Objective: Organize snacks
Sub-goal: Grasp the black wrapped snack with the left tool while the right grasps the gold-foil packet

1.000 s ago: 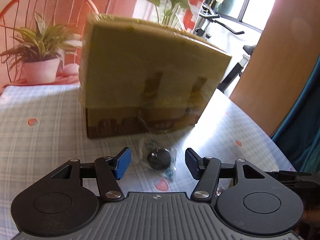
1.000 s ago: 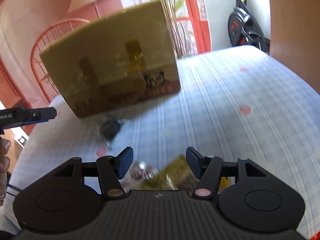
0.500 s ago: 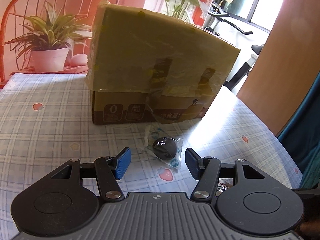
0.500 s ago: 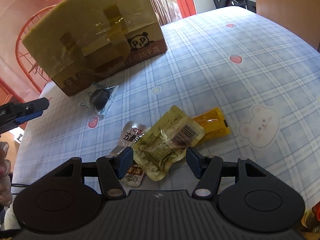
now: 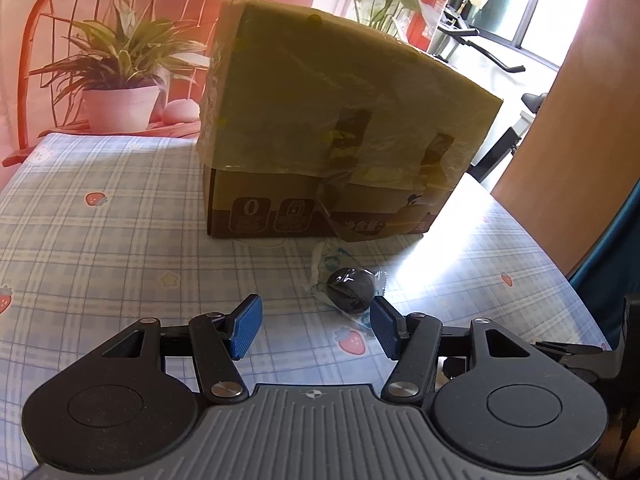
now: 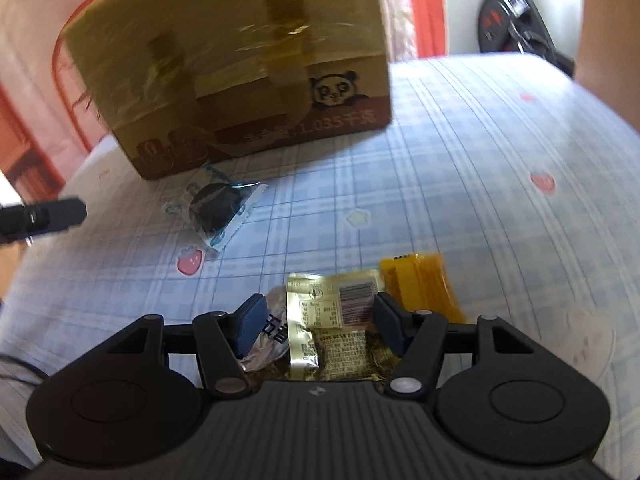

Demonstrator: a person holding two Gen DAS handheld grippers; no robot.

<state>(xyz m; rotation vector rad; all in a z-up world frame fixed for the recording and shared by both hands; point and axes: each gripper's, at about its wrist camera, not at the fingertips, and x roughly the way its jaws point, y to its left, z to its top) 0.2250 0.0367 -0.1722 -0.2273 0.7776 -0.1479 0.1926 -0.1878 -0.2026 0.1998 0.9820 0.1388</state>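
Observation:
A taped cardboard box [image 5: 340, 120] stands on the checked tablecloth [image 5: 100, 260]. Just in front of it lies a dark round snack in a clear wrapper [image 5: 352, 290], close ahead of the right finger of my open left gripper [image 5: 316, 326]. In the right wrist view the same box [image 6: 240, 60] and dark snack [image 6: 216, 204] are farther off. My right gripper [image 6: 318, 320] hangs open low over a gold packet [image 6: 336, 320], which lies flat between its fingers. A silver packet [image 6: 276, 332] lies under the left finger and an orange packet [image 6: 420, 284] beyond the right one.
A potted plant [image 5: 120, 108] and an orange wire chair [image 5: 40, 40] stand behind the table's far left. A wooden panel [image 5: 580, 120] rises at the right edge. An exercise bike [image 6: 512, 20] is beyond the table. The left gripper's tip [image 6: 44, 216] pokes in at the left.
My right gripper has come down and closer to the packets, so the gold one now lies between its fingers. In the left view the dark snack has drifted toward the right finger.

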